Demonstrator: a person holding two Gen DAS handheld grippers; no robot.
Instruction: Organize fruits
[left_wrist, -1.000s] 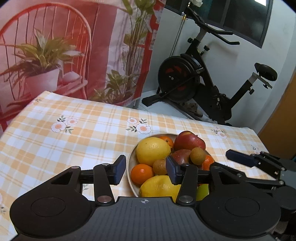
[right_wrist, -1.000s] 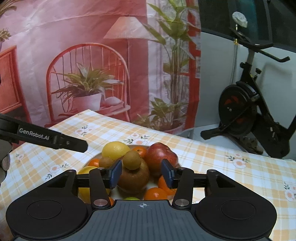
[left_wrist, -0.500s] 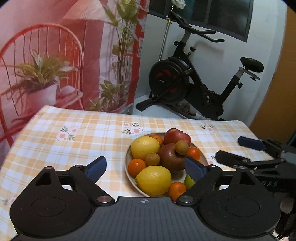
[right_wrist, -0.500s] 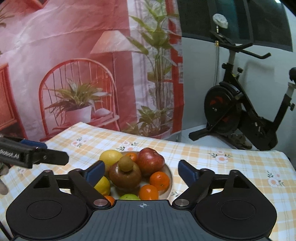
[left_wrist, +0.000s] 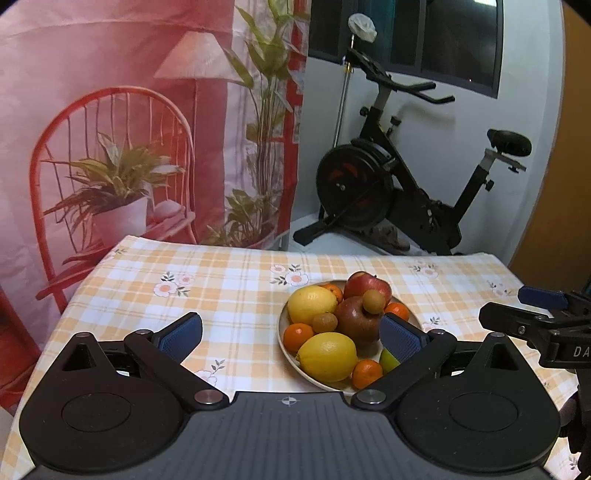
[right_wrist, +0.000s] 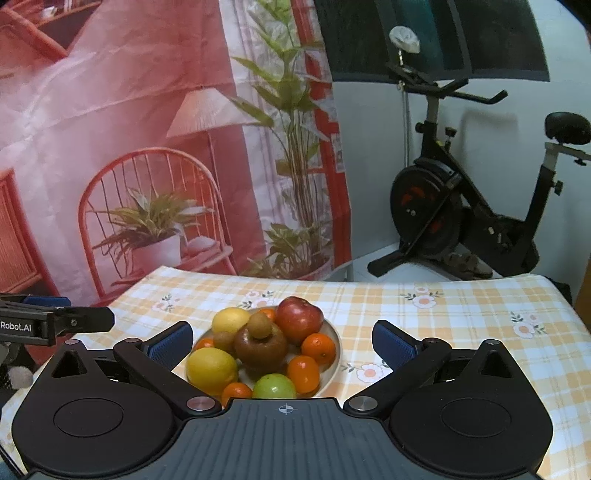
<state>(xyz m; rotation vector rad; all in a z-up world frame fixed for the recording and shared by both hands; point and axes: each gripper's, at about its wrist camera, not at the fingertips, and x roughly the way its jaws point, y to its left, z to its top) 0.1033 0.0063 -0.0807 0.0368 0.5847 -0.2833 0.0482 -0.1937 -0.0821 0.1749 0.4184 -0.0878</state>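
Both tongs, left (left_wrist: 291, 338) and right (right_wrist: 282, 343), have just been opening wide, empty; exercise bike (left_wrist: 399, 184) upper right; the plate (right_wrist: 334, 341) seems partly hidden by fruit (right_wrist: 258, 347).

Red printed backdrop (left_wrist: 129, 110), black exercise bike (left_wrist: 399, 184) against white wall, dark window (left_wrist: 443, 37) above.

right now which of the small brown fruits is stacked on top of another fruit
The small brown fruit perched on the dark red apple at the plate's middle. The other brown fruit sits lower, tucked between the two lemons.
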